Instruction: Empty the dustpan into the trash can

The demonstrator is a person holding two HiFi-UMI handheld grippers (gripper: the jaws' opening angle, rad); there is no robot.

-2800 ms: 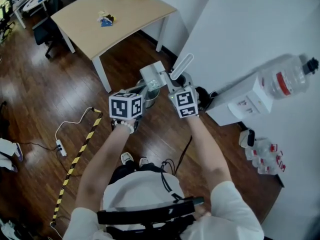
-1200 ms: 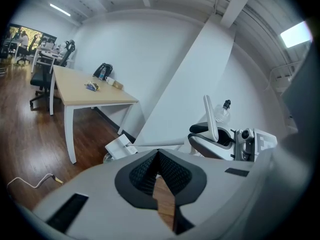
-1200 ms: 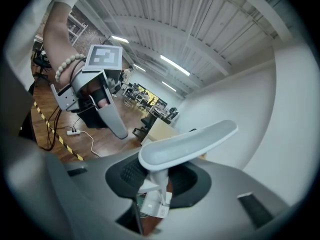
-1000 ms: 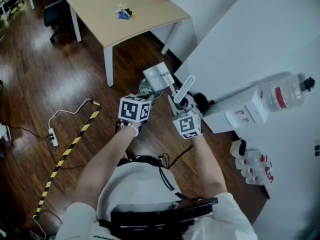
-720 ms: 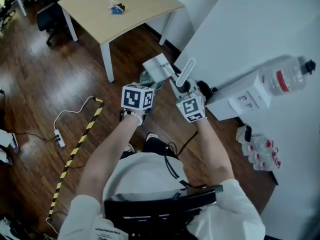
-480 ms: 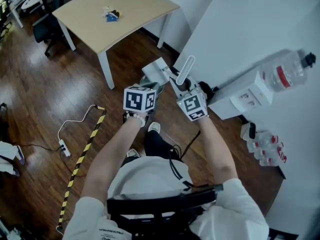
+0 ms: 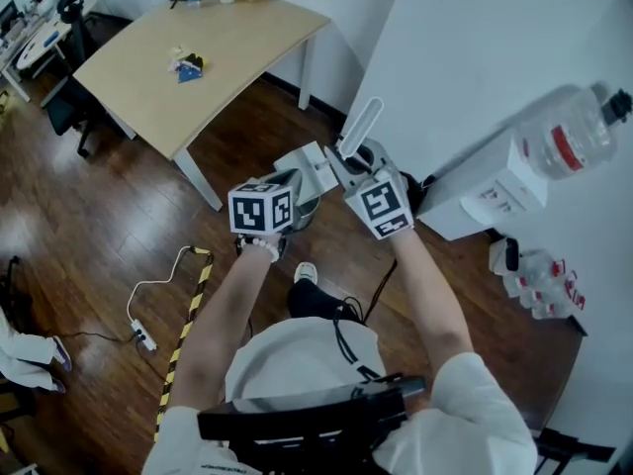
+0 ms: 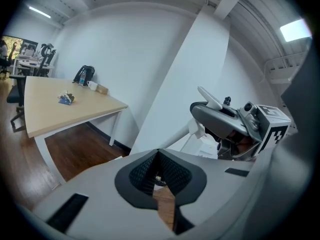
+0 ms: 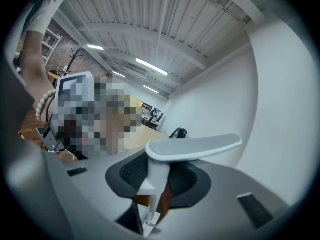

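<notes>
The right gripper (image 9: 159,170) is clamped on the stem of the pale grey plastic dustpan (image 7: 309,169), below its long flat handle (image 9: 192,146). The arm reaches forward, and the pan is close by the round metal trash can (image 7: 306,212). Alongside, the left gripper (image 8: 158,155) has its ribbed black pads pressed together on nothing. Beneath lies a dark wood-plank floor (image 7: 89,226). A light wooden table (image 7: 218,57) stands near the white wall (image 7: 455,57).

Head view: trash can (image 7: 306,210) — mostly hidden behind left gripper (image 8: 160,159) and dustpan (image 7: 309,166); its inside unseen. Dustpan contents: cannot tell. On table (image 7: 232,47), small items (image 7: 186,64) — too small to identify.
</notes>
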